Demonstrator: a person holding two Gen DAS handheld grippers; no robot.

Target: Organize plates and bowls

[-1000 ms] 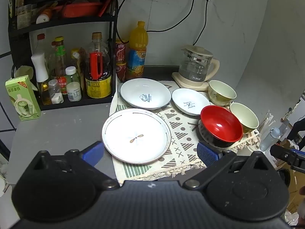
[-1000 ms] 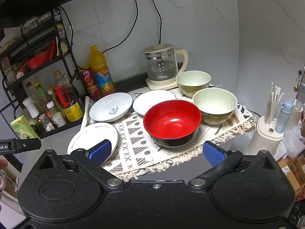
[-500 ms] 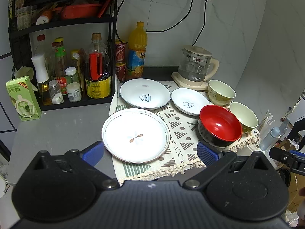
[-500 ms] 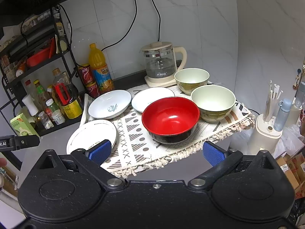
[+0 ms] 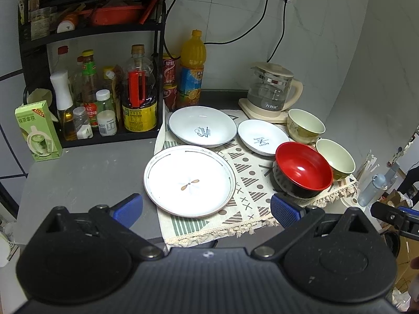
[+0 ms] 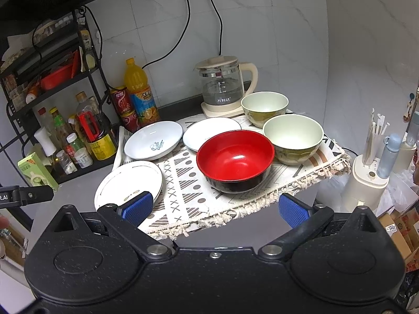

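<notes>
Hovering short of the mat [image 5: 251,180], both grippers are spread wide and hold nothing: the left gripper [image 5: 207,208] faces the big plate [image 5: 189,180], the right gripper [image 6: 214,209] the red bowl [image 6: 235,160]. Nothing is stacked yet, so this looks like the approach before a first pick.

In the left view, the big plate sits at the mat's 9 o'clock edge, the blue-rimmed deep plate [image 5: 202,126] at its 12 o'clock, the small plate [image 5: 263,136] toward 2. The red bowl lies at the mat's 4 o'clock, touching or just beside the near green bowl [image 6: 292,138]; the far green bowl [image 6: 265,106] stands by the kettle [image 6: 222,86].

Judged next: stack plates by size, nest bowls. Plates need a thin rim pinch; the red bowl needs one finger inside its wall.
</notes>
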